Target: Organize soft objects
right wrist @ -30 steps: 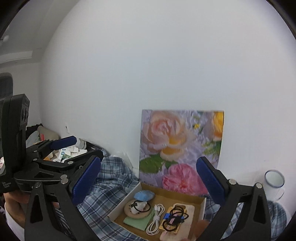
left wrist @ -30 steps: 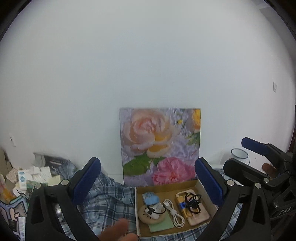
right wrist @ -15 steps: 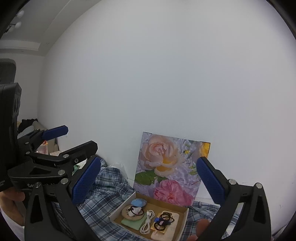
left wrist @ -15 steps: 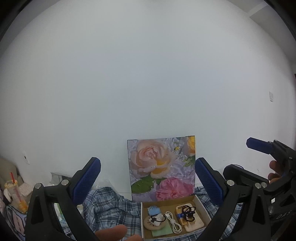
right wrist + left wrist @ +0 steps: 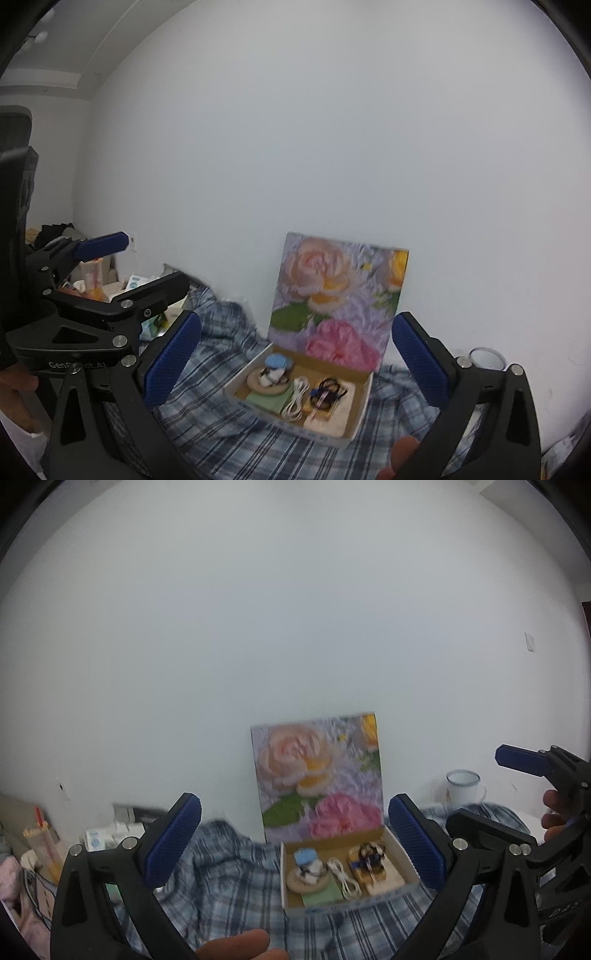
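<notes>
Box (image 5: 402, 864): open cardboard carton lying on plaid cloth, flowered lid (image 5: 317, 775) standing up against wall behind it.
Contents: blue soft piece (image 5: 277, 361) at back left over round tan pad (image 5: 266, 384); green pad (image 5: 266, 400) in front; coiled white cable (image 5: 295, 398) in middle; black hair ties (image 5: 328, 392) heaped on pale block at right.
Plaid cloth (image 5: 229, 882): rumpled blue check fabric spread under and around box, bunched toward left.
Left gripper (image 5: 293, 843): jaws wide apart, nothing between them, held high and well back from box.
Right gripper (image 5: 295, 363): also spread wide and empty, hovering at same distance, box framed between its fingers.
Surroundings: white enamel mug (image 5: 463, 786) at right near wall; packets and clutter (image 5: 103, 834) at far left.
Step in hand: cannot be settled; soft pieces already sit grouped in box, which fits both sorting about to go on and sorting finished with grippers pulled away.
Next move: if more remains, calls for lowering toward box with jaws kept apart; limp ties and cable likely to snag or trail.
</notes>
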A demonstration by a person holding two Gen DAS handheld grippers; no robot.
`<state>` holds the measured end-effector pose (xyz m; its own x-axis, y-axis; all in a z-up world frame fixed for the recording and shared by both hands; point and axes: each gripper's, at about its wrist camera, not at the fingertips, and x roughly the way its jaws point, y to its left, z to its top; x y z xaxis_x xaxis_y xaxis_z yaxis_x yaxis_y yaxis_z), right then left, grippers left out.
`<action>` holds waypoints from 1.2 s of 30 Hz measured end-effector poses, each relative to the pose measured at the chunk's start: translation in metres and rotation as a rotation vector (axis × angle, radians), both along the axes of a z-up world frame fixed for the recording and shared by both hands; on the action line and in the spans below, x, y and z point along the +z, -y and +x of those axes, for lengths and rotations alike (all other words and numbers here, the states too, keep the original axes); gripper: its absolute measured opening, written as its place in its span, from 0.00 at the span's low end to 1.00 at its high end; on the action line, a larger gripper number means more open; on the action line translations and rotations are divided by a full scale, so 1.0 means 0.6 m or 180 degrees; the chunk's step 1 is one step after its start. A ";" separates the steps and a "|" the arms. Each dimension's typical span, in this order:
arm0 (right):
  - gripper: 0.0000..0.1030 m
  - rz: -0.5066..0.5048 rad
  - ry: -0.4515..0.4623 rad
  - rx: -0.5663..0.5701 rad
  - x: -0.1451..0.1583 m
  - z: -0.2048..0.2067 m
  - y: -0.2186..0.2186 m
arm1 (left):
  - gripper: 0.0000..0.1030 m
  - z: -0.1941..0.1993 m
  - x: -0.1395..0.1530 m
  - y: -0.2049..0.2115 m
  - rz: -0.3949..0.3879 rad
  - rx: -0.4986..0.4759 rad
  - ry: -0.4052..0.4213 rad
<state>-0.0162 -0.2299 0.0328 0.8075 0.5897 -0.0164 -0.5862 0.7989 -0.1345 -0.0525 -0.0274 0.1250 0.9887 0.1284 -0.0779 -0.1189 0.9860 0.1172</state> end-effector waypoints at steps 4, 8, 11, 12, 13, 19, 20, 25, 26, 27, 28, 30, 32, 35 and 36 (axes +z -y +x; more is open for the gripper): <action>1.00 -0.0005 -0.0112 0.0090 -0.046 0.002 0.000 | 1.00 0.001 -0.040 -0.004 -0.0054 -0.0028 -0.0161; 1.00 0.0005 -0.0244 0.0109 -0.088 0.004 -0.003 | 1.00 -0.004 -0.072 -0.003 -0.0017 0.0046 -0.0206; 1.00 -0.0095 -0.0264 0.0059 -0.113 0.002 -0.009 | 1.00 -0.001 -0.098 -0.007 -0.0045 -0.0001 -0.0299; 1.00 -0.0129 -0.0270 0.0034 -0.120 0.003 -0.011 | 1.00 0.001 -0.107 -0.009 -0.0078 -0.0032 -0.0345; 1.00 -0.0158 -0.0275 0.0009 -0.128 0.002 -0.013 | 1.00 0.005 -0.117 -0.012 -0.0127 -0.0082 -0.0406; 1.00 -0.0256 -0.0377 -0.0037 -0.172 0.009 -0.013 | 1.00 0.015 -0.161 -0.014 -0.0225 -0.0191 -0.0560; 1.00 -0.0264 -0.0400 -0.0039 -0.179 0.011 -0.014 | 1.00 0.019 -0.168 -0.013 -0.0224 -0.0207 -0.0592; 1.00 -0.0281 -0.0545 -0.0018 -0.212 0.024 -0.011 | 1.00 0.025 -0.195 -0.009 -0.0217 -0.0252 -0.0669; 1.00 -0.0282 -0.0570 -0.0017 -0.216 0.027 -0.011 | 1.00 0.027 -0.201 -0.008 -0.0224 -0.0257 -0.0689; 1.00 -0.0284 -0.0599 -0.0014 -0.222 0.030 -0.010 | 1.00 0.030 -0.207 -0.007 -0.0239 -0.0263 -0.0715; 1.00 -0.0288 -0.0625 -0.0012 -0.227 0.033 -0.010 | 1.00 0.034 -0.212 -0.008 -0.0251 -0.0267 -0.0738; 1.00 -0.0321 -0.0667 -0.0034 -0.237 0.038 -0.012 | 1.00 0.041 -0.223 -0.008 -0.0264 -0.0274 -0.0791; 1.00 -0.0352 -0.0701 -0.0051 -0.244 0.043 -0.015 | 1.00 0.046 -0.233 -0.009 -0.0277 -0.0268 -0.0827; 1.00 -0.0366 -0.0800 -0.0037 -0.252 0.052 -0.015 | 1.00 0.054 -0.249 -0.009 -0.0280 -0.0266 -0.0909; 1.00 -0.0360 -0.0845 -0.0019 -0.254 0.057 -0.015 | 1.00 0.055 -0.253 -0.010 -0.0299 -0.0272 -0.0928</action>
